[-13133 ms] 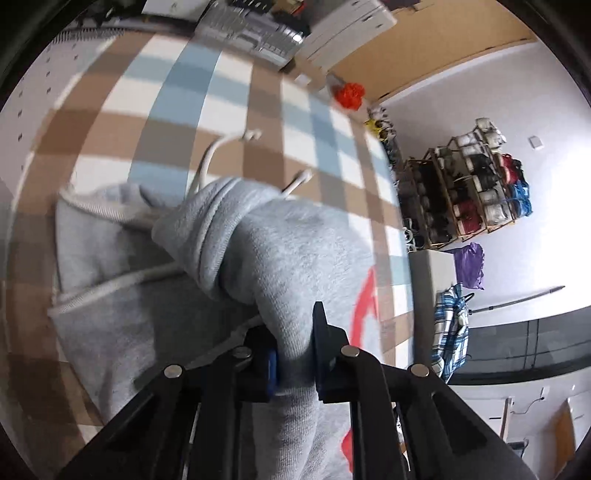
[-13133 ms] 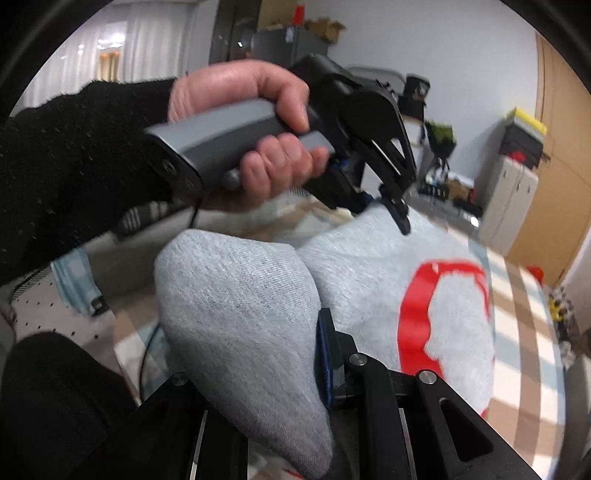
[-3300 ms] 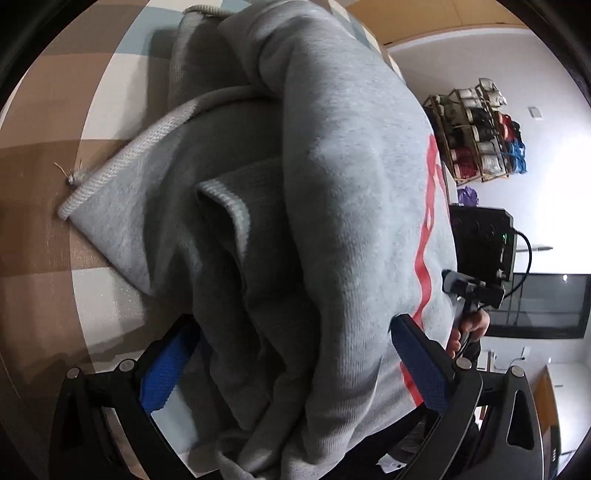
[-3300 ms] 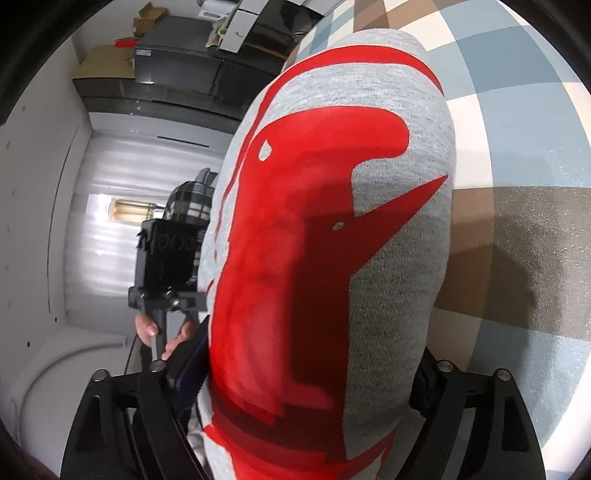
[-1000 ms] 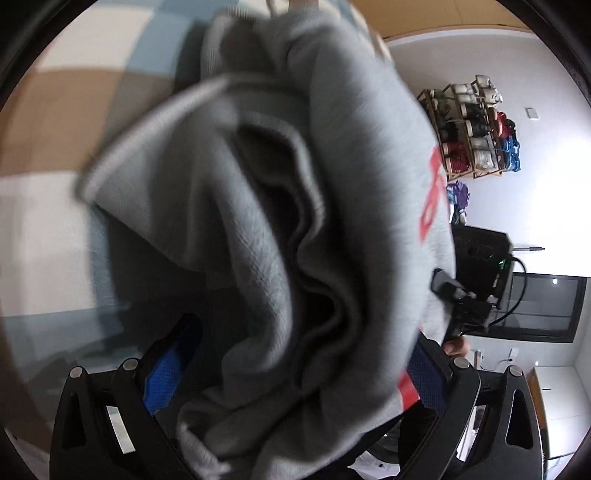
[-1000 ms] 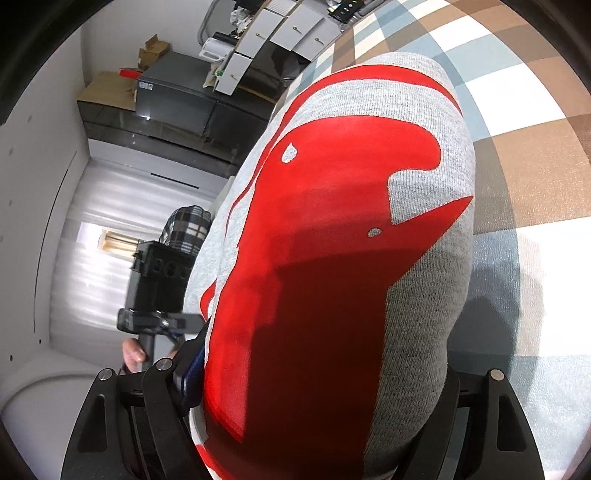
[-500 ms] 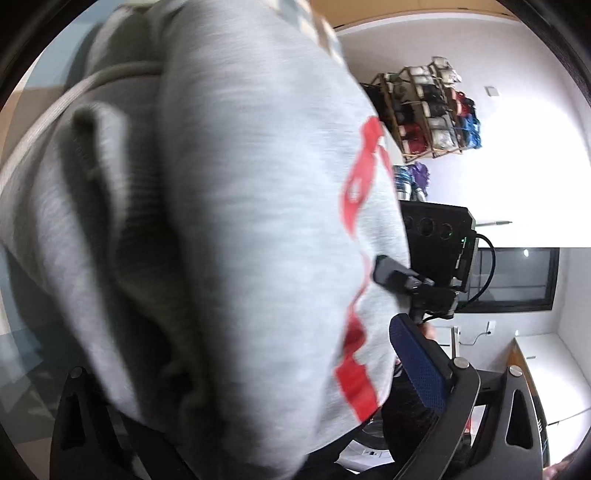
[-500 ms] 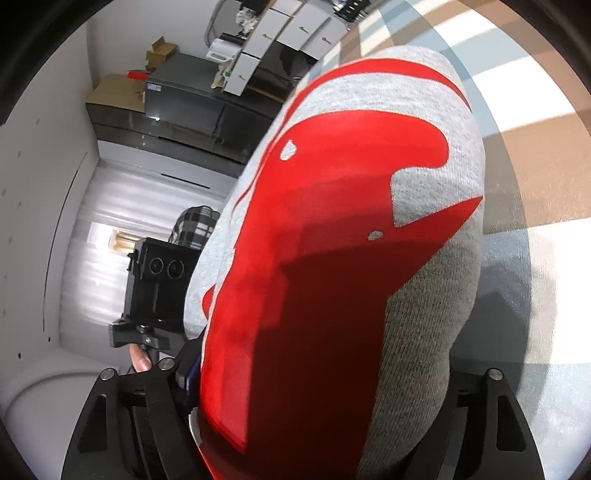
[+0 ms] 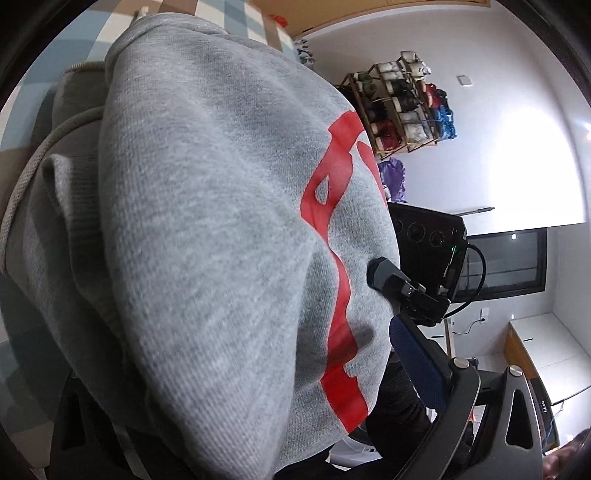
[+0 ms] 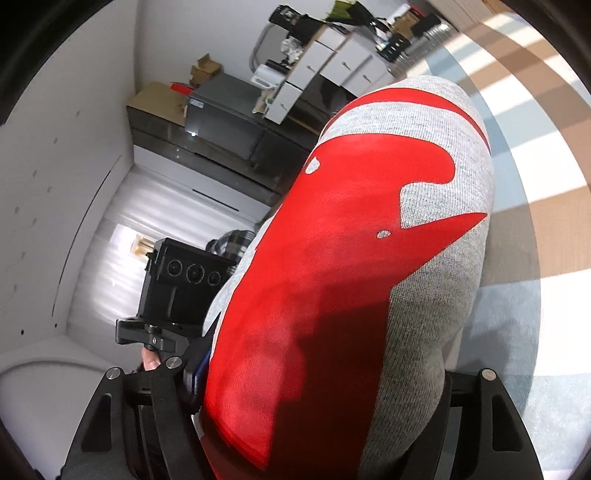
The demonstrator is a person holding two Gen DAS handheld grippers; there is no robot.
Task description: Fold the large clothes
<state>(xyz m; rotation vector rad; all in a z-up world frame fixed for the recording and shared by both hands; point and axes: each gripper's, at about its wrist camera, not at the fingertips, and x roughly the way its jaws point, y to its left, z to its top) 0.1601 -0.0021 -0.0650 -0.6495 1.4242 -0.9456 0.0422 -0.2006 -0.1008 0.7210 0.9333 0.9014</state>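
A folded grey hoodie with a red print is bunched into a thick bundle that fills both views. It hangs between my two grippers, above the checked table cloth. My left gripper is shut on one end of it. Only its right blue pad shows, against the fabric, and the other finger is hidden under the cloth. My right gripper grips the opposite end, and its jaws are closing on the bundle, which is packed between them. Each view shows the other gripper's body beyond the hoodie.
The checked table cloth stretches beyond the bundle. A wooden rack of shoes stands by the white wall, with a dark window below it in the view. White drawer units and a dark cabinet line the far side.
Both grippers have risen with the hoodie bundle, which now hangs off the cloth. The left view has rolled and shows more of the room. The right jaws have narrowed slightly.
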